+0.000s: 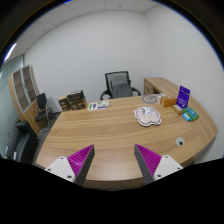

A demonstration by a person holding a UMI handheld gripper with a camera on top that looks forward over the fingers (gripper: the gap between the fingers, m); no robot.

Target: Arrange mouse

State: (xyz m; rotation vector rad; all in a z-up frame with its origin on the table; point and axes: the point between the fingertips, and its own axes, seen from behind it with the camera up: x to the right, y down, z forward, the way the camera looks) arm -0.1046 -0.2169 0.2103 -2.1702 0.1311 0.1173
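A small pale mouse (180,141) lies on the wooden desk (100,130), far off to the right, beyond my right finger. A white patterned flat mat (148,115) lies further back on the desk, left of the mouse. My gripper (114,160) is open and empty, held above the desk's near edge. Its purple pads (76,160) stand wide apart with bare desk top between them. Nothing is between the fingers.
A teal object (190,114) and a purple box (183,96) stand at the desk's right side. A white item (152,98) and papers (98,104) lie at the back. An office chair (119,84) stands behind the desk, and a shelf (25,90) stands at the left.
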